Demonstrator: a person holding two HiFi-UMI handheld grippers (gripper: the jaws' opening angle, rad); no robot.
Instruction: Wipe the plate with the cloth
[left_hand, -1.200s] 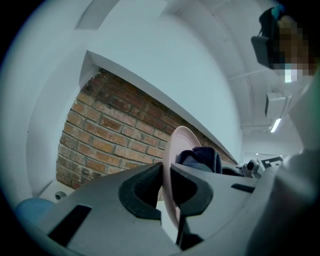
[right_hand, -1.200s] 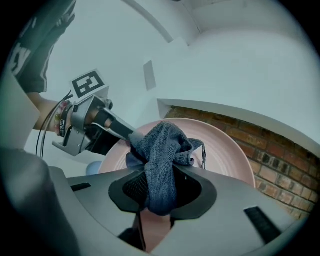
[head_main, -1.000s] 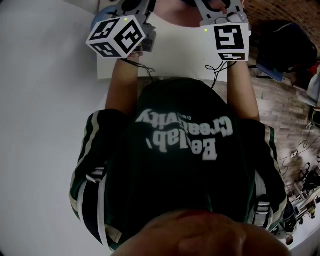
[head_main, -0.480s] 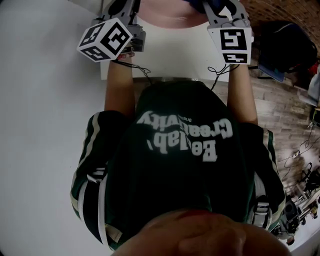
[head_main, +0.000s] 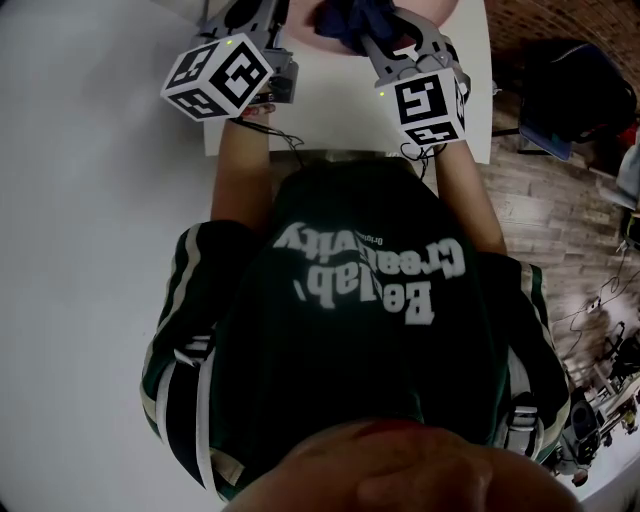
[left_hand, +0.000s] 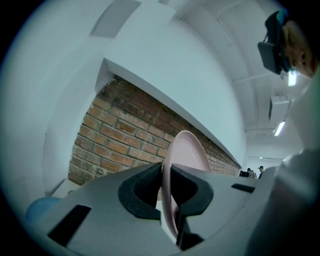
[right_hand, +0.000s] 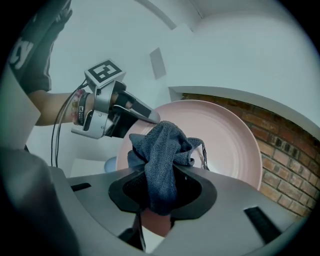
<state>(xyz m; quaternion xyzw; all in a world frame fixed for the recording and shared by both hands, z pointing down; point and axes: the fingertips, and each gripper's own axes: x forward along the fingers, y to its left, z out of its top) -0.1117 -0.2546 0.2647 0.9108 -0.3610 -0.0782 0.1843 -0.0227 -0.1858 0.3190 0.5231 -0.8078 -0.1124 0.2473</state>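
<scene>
A pink plate (right_hand: 227, 137) is held up on edge above the white table (head_main: 330, 115). My left gripper (left_hand: 166, 186) is shut on its rim, which shows edge-on between the pads; the jaws have just eased open a little and still pinch the rim. In the right gripper view that left gripper (right_hand: 150, 118) clamps the plate's left edge. My right gripper (right_hand: 159, 192) is shut on a bunched dark blue cloth (right_hand: 161, 155), and the cloth lies against the plate's face. The head view shows the cloth (head_main: 350, 22) between both marker cubes.
A brick wall (left_hand: 120, 135) stands behind the plate. A pale blue rounded thing (left_hand: 42, 211) sits on the table at the lower left. Dark bags (head_main: 570, 90) and a brick-patterned floor lie to the table's right. The person's torso fills the lower head view.
My right gripper has come down and leftward with the cloth, onto the plate's face. The cloth now shows in the head view. The left gripper has shifted slightly left, still holding the plate.
</scene>
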